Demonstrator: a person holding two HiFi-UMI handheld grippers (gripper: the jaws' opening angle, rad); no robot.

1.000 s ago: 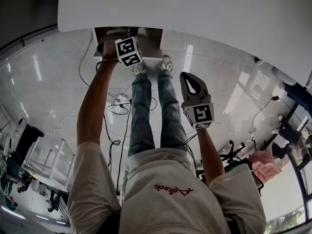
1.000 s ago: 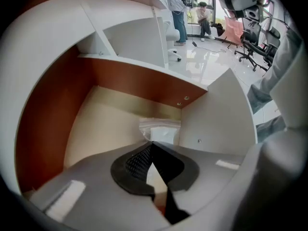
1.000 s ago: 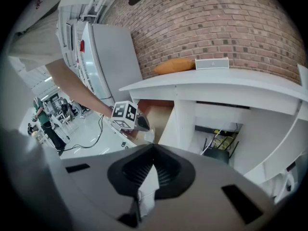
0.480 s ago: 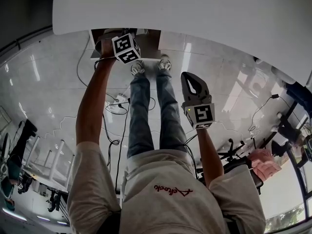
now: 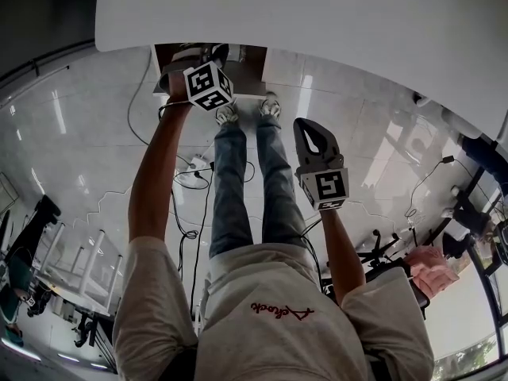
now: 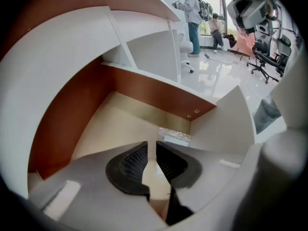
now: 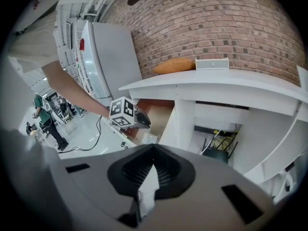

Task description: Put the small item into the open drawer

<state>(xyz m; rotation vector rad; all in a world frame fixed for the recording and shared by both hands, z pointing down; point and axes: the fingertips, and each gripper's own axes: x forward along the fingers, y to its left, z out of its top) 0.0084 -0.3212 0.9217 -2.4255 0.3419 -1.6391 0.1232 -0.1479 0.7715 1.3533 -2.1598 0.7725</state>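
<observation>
The open drawer (image 6: 120, 124) has brown walls and a pale floor. A small clear packet (image 6: 174, 136) lies on that floor in the far right corner. My left gripper (image 6: 152, 145) hangs over the drawer, its jaws a narrow gap apart with nothing between them. In the head view its marker cube (image 5: 208, 84) sits just below the drawer (image 5: 238, 66) under the white tabletop (image 5: 317, 14). My right gripper (image 5: 308, 131) is held in mid-air above the person's legs, shut and empty. It looks toward the drawer (image 7: 155, 113) and the left gripper's cube (image 7: 122, 112).
An orange object (image 7: 174, 66) and a white box (image 7: 211, 63) lie on the desk against a brick wall (image 7: 216, 23). A grey cabinet (image 7: 110, 57) stands left of the desk. Cables (image 5: 186, 173) trail on the glossy floor, and office chairs (image 5: 389, 252) stand at the right.
The left gripper has shifted slightly down and right at the drawer's mouth. The right gripper has stayed where it was.
</observation>
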